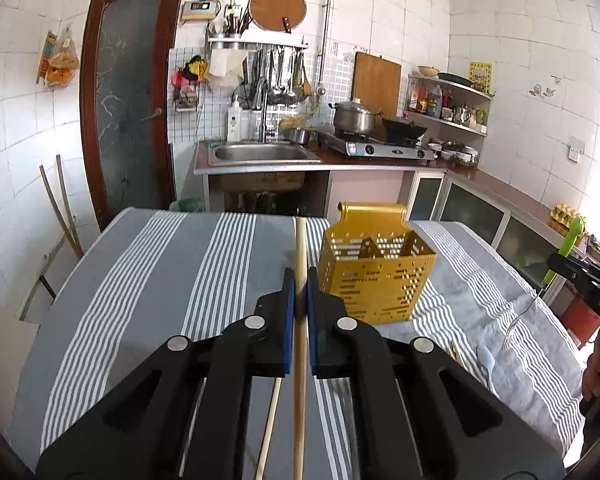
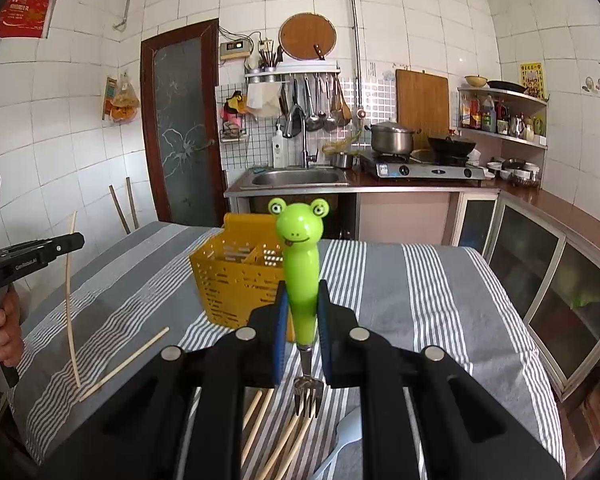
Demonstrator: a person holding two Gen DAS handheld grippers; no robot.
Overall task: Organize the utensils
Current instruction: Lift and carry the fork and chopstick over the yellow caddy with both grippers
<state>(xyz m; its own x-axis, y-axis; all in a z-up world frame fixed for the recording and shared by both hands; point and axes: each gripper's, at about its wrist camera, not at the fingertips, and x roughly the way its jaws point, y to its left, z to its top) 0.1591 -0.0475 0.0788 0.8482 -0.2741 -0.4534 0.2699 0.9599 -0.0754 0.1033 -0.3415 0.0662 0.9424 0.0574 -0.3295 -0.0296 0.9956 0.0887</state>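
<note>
left jaws clamp a slim wooden chopstick (image 1: pixel 299 248); right jaws clamp a glossy frog-handled fork (image 2: pixel 302 280).

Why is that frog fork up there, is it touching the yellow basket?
Apart. The left wrist view shows the frog fork hanging far right of the yellow basket, striped cloth between.

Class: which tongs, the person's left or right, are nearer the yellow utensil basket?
Hard to call; perhaps left. Left tongs sit beside the yellow basket; right tongs sit before it.
</note>
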